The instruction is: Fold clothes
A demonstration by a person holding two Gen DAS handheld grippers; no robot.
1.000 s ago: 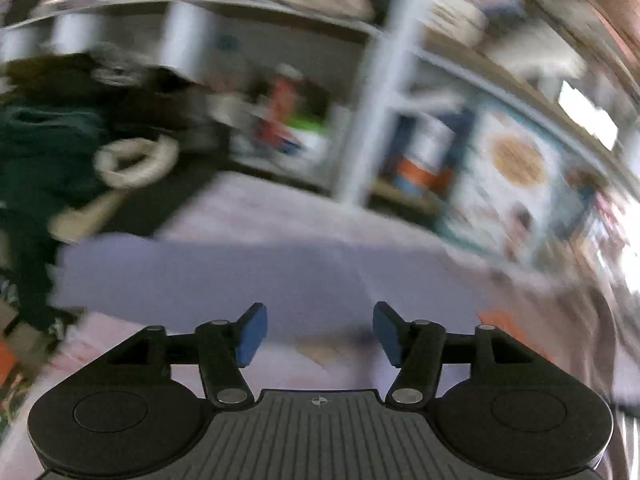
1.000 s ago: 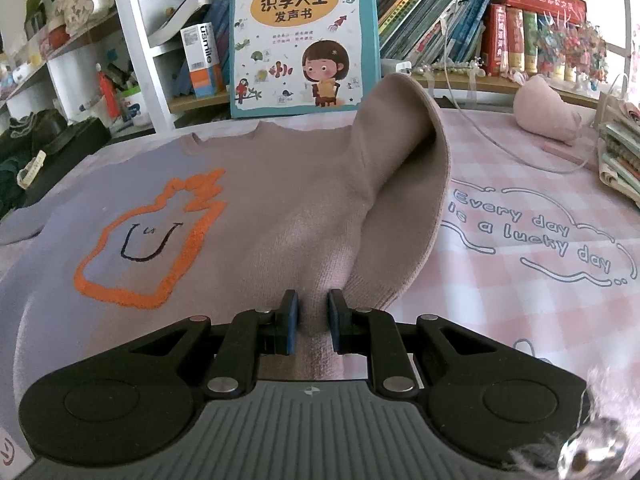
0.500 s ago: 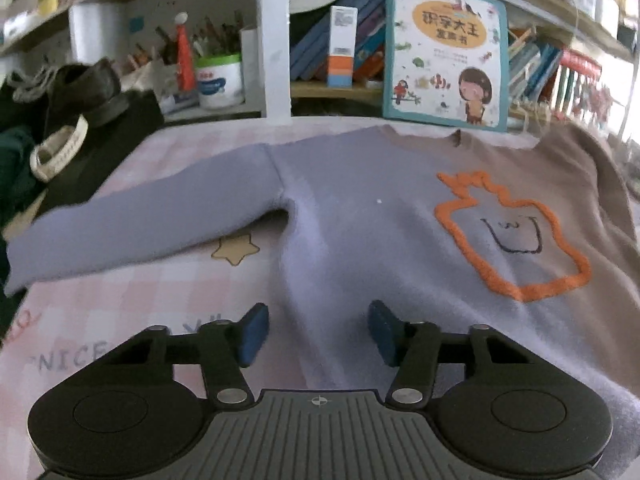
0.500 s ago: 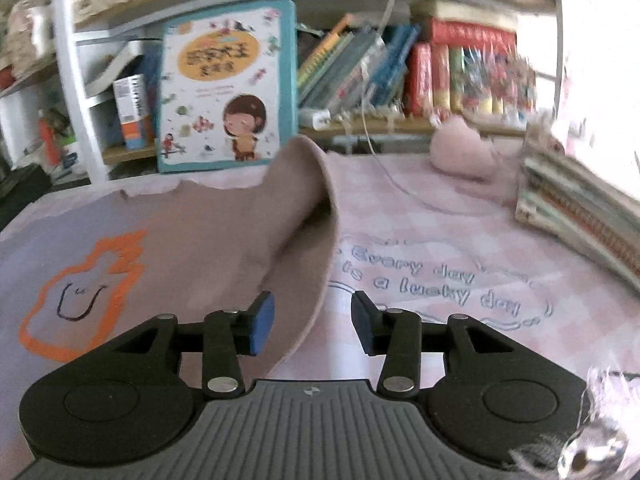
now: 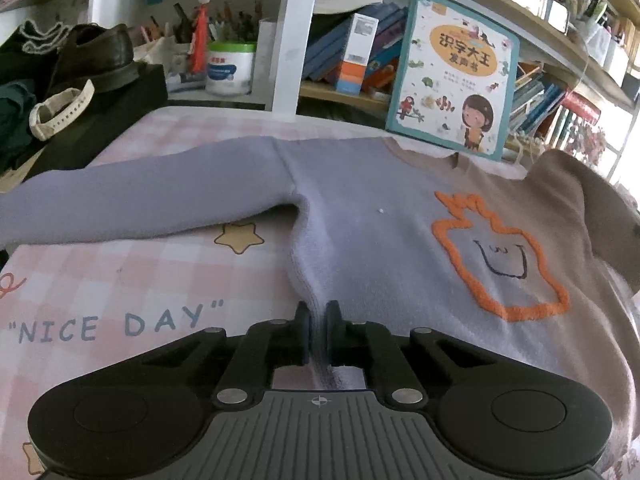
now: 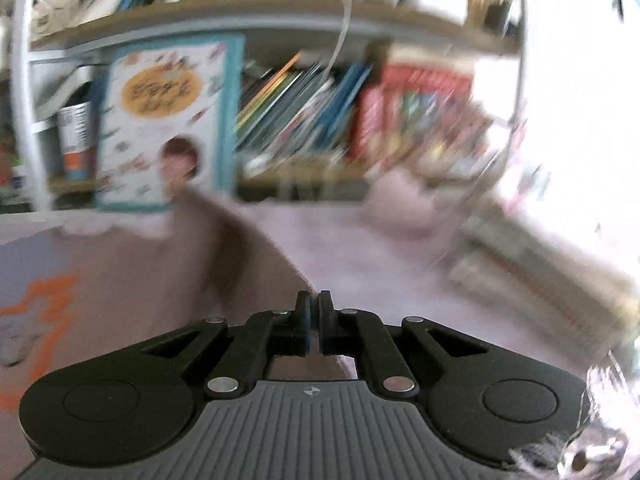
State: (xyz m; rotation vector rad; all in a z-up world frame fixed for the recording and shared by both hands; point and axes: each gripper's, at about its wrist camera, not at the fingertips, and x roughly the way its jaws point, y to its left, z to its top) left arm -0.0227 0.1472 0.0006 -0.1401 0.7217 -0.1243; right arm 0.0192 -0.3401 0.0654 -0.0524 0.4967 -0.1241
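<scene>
Pinching a raised ridge of the sweater [image 5: 360,216] along its lavender side seam, my left gripper [image 5: 317,328] had its jaws pressed together on the knit near the hem. I saw the sweater lying front up on the pink checked tablecloth [image 5: 120,280], lavender on one half and tan on the other, with an orange outlined figure [image 5: 500,256] stitched across the chest. Its lavender sleeve [image 5: 140,200] stretched out flat away from the body toward the black box [image 5: 100,120], above a yellow star [image 5: 239,236] and the words "NICE DAY" printed on the cloth. The tan sleeve [image 5: 592,208] was folded inward, resting over the body.

Behind the neckline a children's picture book [image 5: 456,76] leaned upright against the bookshelf [image 5: 288,32]. A dark leather shoe [image 5: 96,60] and a cream strap [image 5: 60,108] sat on the black box, and a white tub [image 5: 230,68] stood on the lower shelf.

My right wrist view was heavily motion-blurred. My right gripper [image 6: 314,320] had its jaws drawn almost fully together, and I could not tell whether any cloth sat between them. The folded tan sleeve [image 6: 224,256] rose just ahead and to the left of the fingertips, with the picture book [image 6: 164,124] beyond it and a stack of books [image 6: 540,276] off to the right.
</scene>
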